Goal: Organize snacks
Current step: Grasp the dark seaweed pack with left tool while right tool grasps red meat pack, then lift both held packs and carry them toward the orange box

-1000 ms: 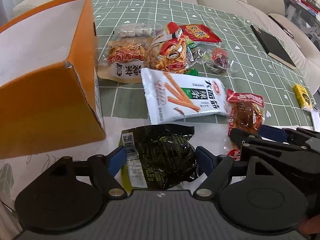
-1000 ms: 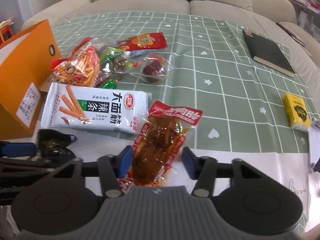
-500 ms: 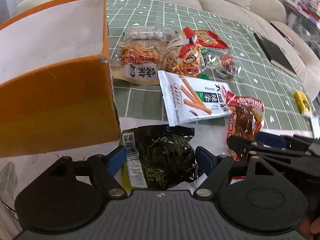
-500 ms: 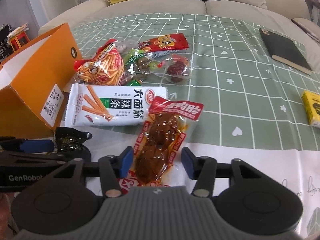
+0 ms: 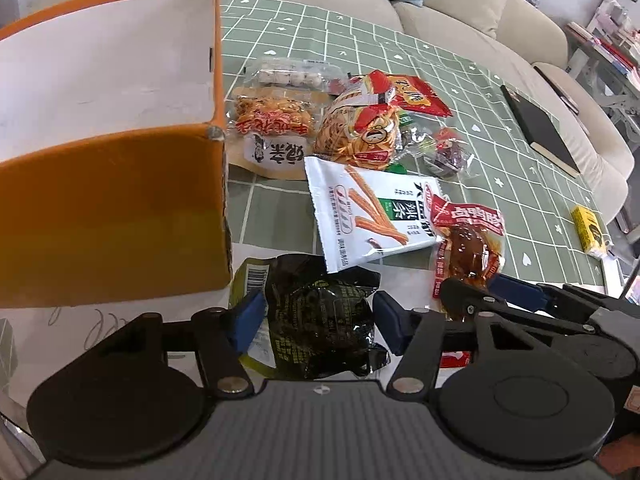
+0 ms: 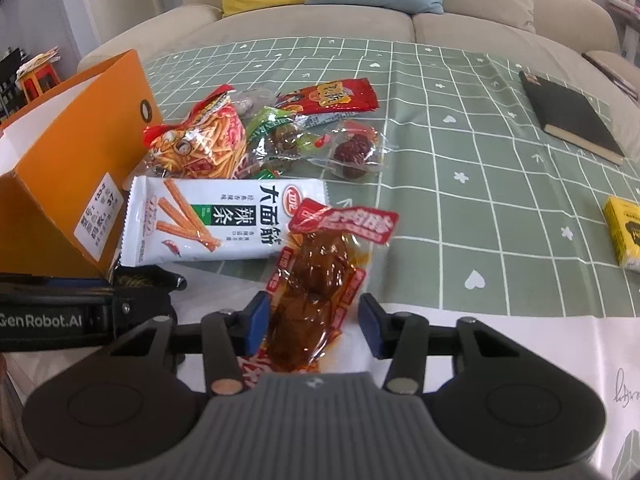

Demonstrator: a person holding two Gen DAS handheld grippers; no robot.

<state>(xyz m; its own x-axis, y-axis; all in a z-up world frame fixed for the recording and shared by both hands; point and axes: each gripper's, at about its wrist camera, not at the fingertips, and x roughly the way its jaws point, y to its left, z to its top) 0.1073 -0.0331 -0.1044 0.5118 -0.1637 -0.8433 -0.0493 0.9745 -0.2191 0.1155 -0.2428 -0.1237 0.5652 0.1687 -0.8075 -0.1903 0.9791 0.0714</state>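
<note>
Here, left tongs (image 5: 318,314) pinch crinkled black foil pouch (image 5: 320,328); right tongs (image 6: 314,322) straddle glossy red pack (image 6: 320,276).

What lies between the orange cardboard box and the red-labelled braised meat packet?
The white spicy-strip packet lies between orange box and meat packet, per right wrist view.

I see a crinkled black snack pack (image 5: 320,320) lying flat beside the open orange box (image 5: 112,208). A red pouch of glazed meat (image 6: 316,280) lies tilted, its top edge over a white spicy-stick bag (image 6: 216,220). Behind these, more snack bags (image 6: 248,136) sit piled together.
</note>
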